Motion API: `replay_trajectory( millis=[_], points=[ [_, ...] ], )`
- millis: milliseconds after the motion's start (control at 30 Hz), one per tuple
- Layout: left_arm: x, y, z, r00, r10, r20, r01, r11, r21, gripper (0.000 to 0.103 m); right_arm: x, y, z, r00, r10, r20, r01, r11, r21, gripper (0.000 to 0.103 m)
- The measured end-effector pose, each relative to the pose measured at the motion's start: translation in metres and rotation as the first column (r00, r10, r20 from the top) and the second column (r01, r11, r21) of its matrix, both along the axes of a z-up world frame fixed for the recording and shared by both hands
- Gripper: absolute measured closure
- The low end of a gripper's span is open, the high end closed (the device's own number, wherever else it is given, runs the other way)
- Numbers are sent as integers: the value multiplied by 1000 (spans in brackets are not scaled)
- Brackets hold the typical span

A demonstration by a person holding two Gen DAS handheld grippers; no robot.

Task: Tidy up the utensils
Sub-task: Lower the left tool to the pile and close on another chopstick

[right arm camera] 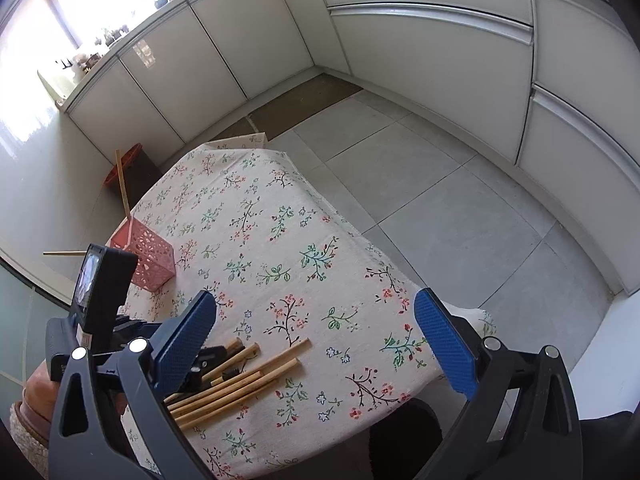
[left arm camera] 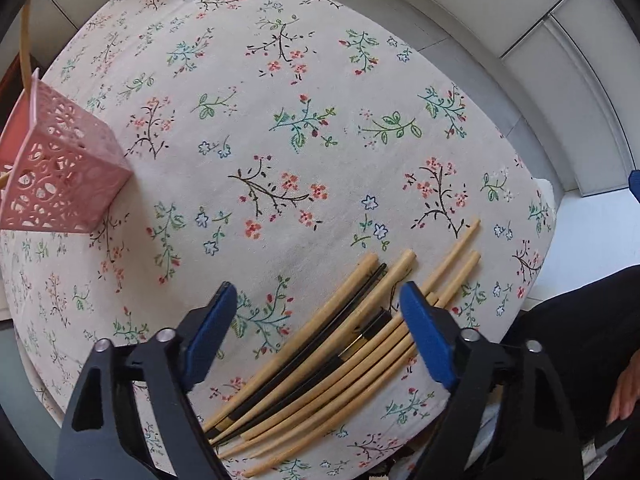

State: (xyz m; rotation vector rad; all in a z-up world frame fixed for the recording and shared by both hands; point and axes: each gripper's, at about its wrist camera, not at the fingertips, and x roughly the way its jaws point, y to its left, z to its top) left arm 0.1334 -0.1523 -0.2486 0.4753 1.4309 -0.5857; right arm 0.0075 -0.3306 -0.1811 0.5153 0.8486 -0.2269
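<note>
Bamboo chopsticks (left arm camera: 320, 354) lie between the left tool's (left arm camera: 320, 320) spread jaws; right tool (right arm camera: 316, 344) gapes empty.

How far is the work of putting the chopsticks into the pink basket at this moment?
Early stage. Done: two wooden sticks already stand in the pink basket. In hand: the left gripper is open just over the pile of chopsticks on the table, gripping nothing yet. The right gripper is open and empty. Left: nearly the whole pile, wooden and black, still lies on the cloth.
</note>
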Motion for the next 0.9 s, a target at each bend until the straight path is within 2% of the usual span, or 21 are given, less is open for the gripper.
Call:
replay_trajectory(
  millis=[67, 133, 200, 333, 500, 533, 567, 700, 767, 800, 900],
  points=[
    [0, -2, -5, 1000, -6, 8, 6, 1000, 19, 35, 1, -2, -2, 1000, -1, -6, 1, 1000, 8, 6],
    [0, -3, -10, 1000, -9, 2, 9, 1000, 24, 46, 2, -3, -4, 1000, -3, -16, 4, 1000, 23, 6],
    [0, -2, -13, 1000, -20, 11, 19, 999, 39, 52, 3, -4, -7, 1000, 0, -28, 1, 999, 36, 6],
    [-1, 0, -19, 1000, -30, 8, 30, 999, 44, 55, 6, -1, -12, 999, 18, -48, -16, 999, 43, 6],
    [-13, -6, -25, 995, -89, 42, 86, 994, 70, 58, 10, 3, -21, 995, 41, -89, -34, 996, 78, 6],
    [-14, -6, -29, 993, -100, 55, 94, 990, 104, 64, 10, 4, -23, 994, 43, -97, -34, 995, 89, 7],
    [-17, -7, -32, 991, -112, 68, 103, 987, 121, 64, 11, 4, -26, 993, 44, -108, -32, 994, 104, 7],
    [-21, -5, -35, 990, -119, 71, 112, 989, 96, 67, 15, 4, -35, 989, 30, -146, -11, 991, 130, 7],
    [-17, 3, -31, 990, -112, 90, 104, 991, 86, 80, 19, 4, -42, 985, 22, -174, 4, 989, 148, 7],
    [-16, 6, -29, 989, -107, 103, 99, 992, 78, 90, 21, 6, -46, 981, 23, -193, 8, 987, 159, 7],
    [-11, 18, -27, 990, -84, 109, 81, 996, 33, 91, 29, 12, -63, 962, 46, -269, 9, 980, 201, 7]
  ],
)
